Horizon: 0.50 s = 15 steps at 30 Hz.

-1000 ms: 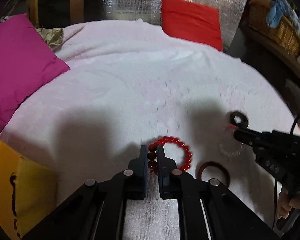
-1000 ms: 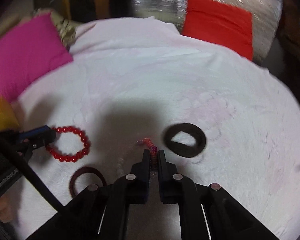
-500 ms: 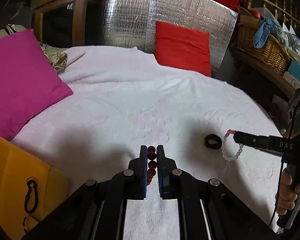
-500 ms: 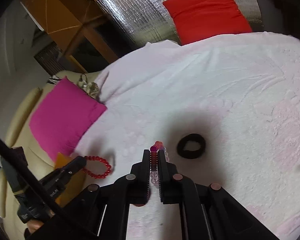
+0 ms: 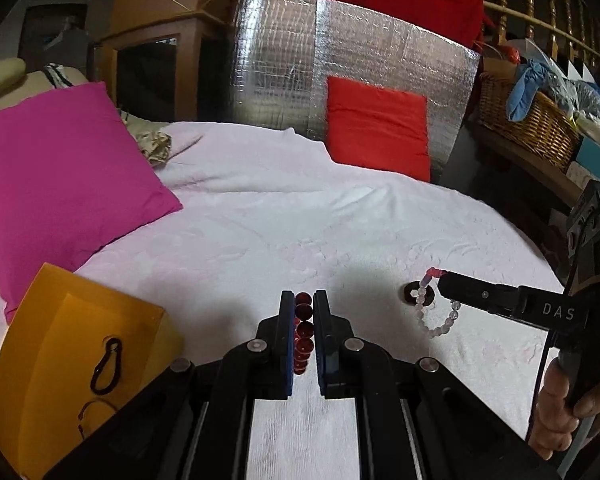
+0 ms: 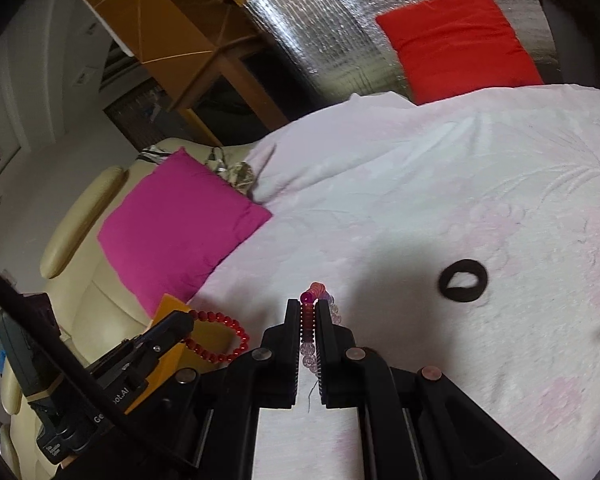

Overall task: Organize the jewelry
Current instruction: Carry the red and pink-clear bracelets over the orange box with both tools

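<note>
Two bracelets are off the bed and in your grip at once. Your left gripper (image 5: pixel 303 336) has its fingers (image 5: pixel 286 340) clamped on the red round-bead bracelet (image 5: pixel 303 330), the beads stacked in a line between the pads; from the right wrist view the rest of that loop (image 6: pixel 224 338) hangs free beside the gripper. Your right gripper (image 6: pixel 309 332) is pinched shut on the pale clear-and-pink bead bracelet with a red coil at one end (image 6: pixel 308 322), and the left view shows its loop (image 5: pixel 436 312) dangling below the fingertips, clear of the pale pink bedspread (image 5: pixel 300 220).

Just left of your left gripper stands the open orange cardboard box (image 5: pixel 80 344), with a black carabiner clip (image 5: pixel 107 366) lying inside it. That looks like the likely place for the jewellery, though nothing marks it as such.

On the bedspread the black fabric hair tie (image 6: pixel 463 280) lies by itself, near your right gripper and well apart from the box.

So, by my reading, you are partway: two pieces lifted, neither yet put down, and at least the hair tie left to collect. Whether other pieces remain below the cameras' view, I cannot tell.
</note>
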Each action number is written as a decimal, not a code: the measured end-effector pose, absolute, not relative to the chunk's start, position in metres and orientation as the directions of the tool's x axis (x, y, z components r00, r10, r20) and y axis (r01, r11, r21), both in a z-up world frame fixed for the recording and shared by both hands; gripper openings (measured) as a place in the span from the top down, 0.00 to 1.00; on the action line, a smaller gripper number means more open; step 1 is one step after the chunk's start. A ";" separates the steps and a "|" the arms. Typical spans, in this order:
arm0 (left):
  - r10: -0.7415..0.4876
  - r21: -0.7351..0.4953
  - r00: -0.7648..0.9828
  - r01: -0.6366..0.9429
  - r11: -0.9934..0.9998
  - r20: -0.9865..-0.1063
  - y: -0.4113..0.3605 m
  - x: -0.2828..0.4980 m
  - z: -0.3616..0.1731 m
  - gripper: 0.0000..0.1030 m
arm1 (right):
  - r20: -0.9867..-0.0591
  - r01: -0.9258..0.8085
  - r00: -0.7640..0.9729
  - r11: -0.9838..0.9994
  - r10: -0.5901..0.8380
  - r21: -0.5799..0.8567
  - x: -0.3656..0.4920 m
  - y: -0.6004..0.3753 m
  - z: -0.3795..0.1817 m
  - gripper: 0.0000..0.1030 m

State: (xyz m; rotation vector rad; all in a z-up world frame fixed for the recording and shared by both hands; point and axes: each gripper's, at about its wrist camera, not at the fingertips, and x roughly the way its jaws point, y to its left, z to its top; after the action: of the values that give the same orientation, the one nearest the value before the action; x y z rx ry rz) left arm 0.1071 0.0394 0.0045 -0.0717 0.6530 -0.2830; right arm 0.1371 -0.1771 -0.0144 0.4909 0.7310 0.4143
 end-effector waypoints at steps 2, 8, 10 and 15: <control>-0.268 -0.142 0.766 0.229 0.963 -0.584 0.041 0.102 0.008 0.91 | -0.509 -0.197 0.683 0.803 0.524 0.562 0.132 -0.172 -0.011 0.92; -0.229 -0.110 0.786 0.203 0.973 -0.574 0.048 0.089 0.015 0.91 | -0.466 -0.239 0.696 0.788 0.546 0.568 0.118 -0.157 0.000 0.92; -0.221 -0.107 0.788 0.195 0.975 -0.575 0.050 0.086 0.017 0.91 | -0.453 -0.244 0.700 0.781 0.552 0.575 0.113 -0.155 0.002 0.92; -0.199 -0.096 0.807 0.176 0.980 -0.556 0.059 0.076 0.027 0.91 | -0.432 -0.259 0.704 0.771 0.563 0.582 0.102 -0.150 0.005 0.92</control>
State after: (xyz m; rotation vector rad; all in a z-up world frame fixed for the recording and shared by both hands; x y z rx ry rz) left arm 0.0762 0.0585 0.0266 -0.0400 0.5994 -0.2007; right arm 0.1017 -0.1499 0.0051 0.5138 0.6385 0.4799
